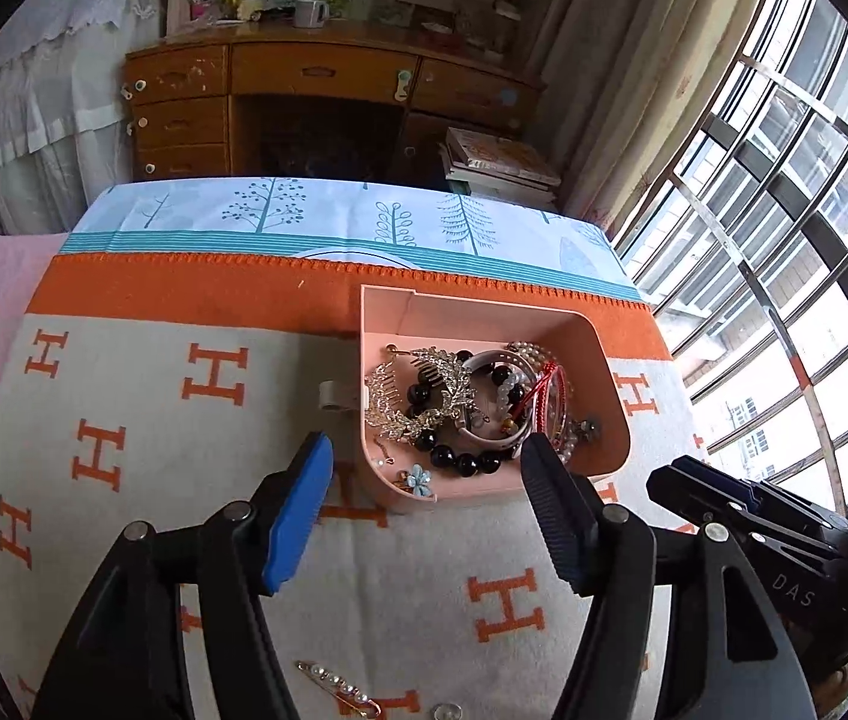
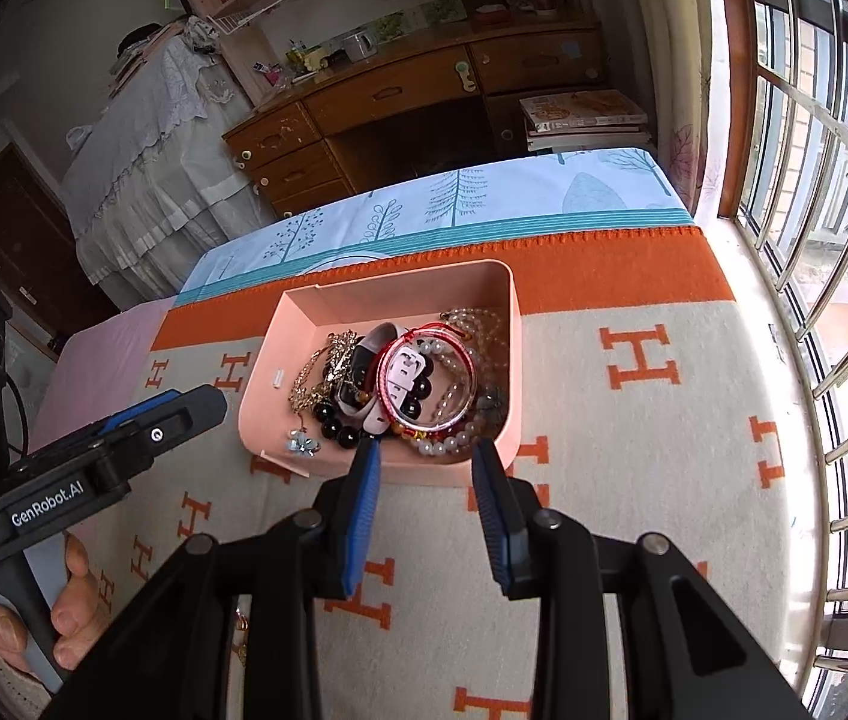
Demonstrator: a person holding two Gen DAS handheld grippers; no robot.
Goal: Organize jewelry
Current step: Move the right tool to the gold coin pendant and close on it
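left wrist view: pearl pin (image 1: 338, 687) lies on blanket (image 1: 124, 360) under left gripper (image 1: 430, 474), jaws spread, empty; long axis diagonal; right gripper (image 2: 424, 462) also spread.

Bright window (image 1: 784, 240) daylight, sharp, fisheye-warped edges

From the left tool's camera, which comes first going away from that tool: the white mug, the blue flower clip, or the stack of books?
In the left wrist view, nearest first from the left tool:
1. Blue flower clip, in the pink tray's near corner, between the tool's fingers.
2. Stack of books, beyond the bed, to the right.
3. White mug, on the wooden desk at the back.
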